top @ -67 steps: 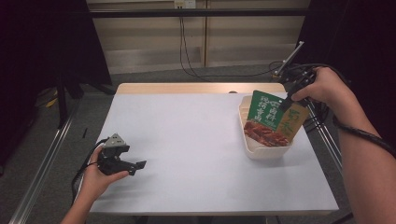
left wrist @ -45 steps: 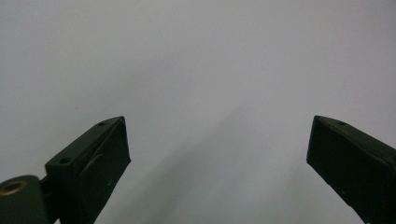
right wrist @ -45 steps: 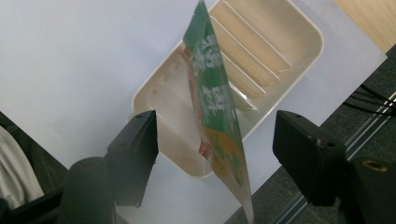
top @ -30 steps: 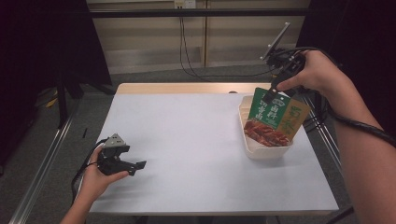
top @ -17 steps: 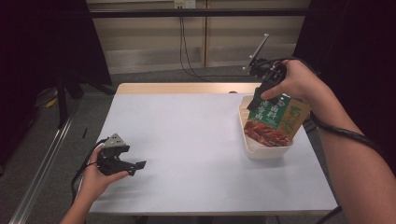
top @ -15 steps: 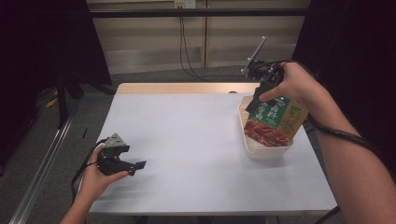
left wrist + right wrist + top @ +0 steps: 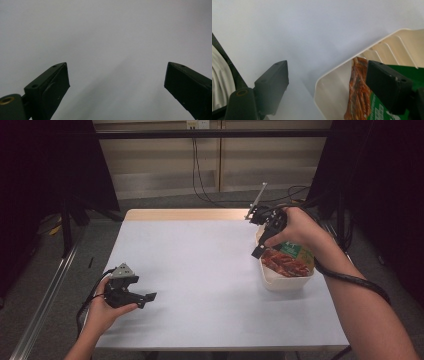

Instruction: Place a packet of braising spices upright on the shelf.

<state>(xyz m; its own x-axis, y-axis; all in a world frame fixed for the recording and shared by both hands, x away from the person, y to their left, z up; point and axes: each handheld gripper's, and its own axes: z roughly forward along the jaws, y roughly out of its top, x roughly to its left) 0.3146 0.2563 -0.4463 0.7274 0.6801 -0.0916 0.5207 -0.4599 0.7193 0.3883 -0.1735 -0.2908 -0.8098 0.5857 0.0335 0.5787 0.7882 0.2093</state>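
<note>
While the white table (image 7: 210,285) was seen from above, a cream ribbed plastic basket (image 7: 283,281) was found near its right edge, toward the far right corner. A green food packet printed with red-brown strips (image 7: 289,261) was lying inside the basket. The right claw (image 7: 264,236) was held in a hand just over the basket's left rim; in the right gripper view its jaws were spread wide, nothing gripped, one above the bare table and one above the packet. The left claw (image 7: 135,296) was held low near the front left corner, its jaws also parted wide over bare table surface, nothing between them.
</note>
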